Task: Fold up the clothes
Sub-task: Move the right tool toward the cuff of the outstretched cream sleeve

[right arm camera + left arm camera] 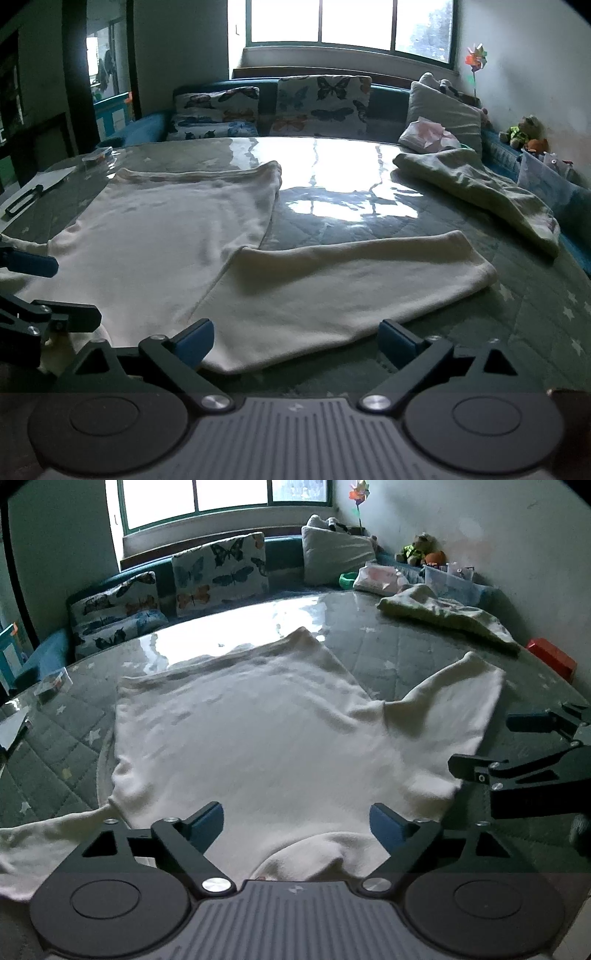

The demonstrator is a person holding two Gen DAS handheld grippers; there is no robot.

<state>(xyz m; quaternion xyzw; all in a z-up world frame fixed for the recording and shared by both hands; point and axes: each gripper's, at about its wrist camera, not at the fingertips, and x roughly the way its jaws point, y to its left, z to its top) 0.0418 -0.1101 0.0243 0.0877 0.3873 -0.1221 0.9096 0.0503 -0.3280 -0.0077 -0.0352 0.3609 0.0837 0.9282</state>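
A cream long-sleeved top (251,720) lies spread flat on the glass-topped table, collar toward me, hem at the far side. My left gripper (296,823) is open just above the collar, holding nothing. The right sleeve (343,284) stretches out to the right. My right gripper (296,341) is open over the near edge of that sleeve by the shoulder, empty. It also shows in the left wrist view (480,744) at the right edge. The left gripper shows in the right wrist view (51,291) at the left edge.
A crumpled pale green garment (447,616) lies at the table's far right (476,188). A small clear box (53,685) and a paper sheet (13,731) sit at the far left. Butterfly cushions (221,572) line a sofa behind. A red box (552,657) sits right.
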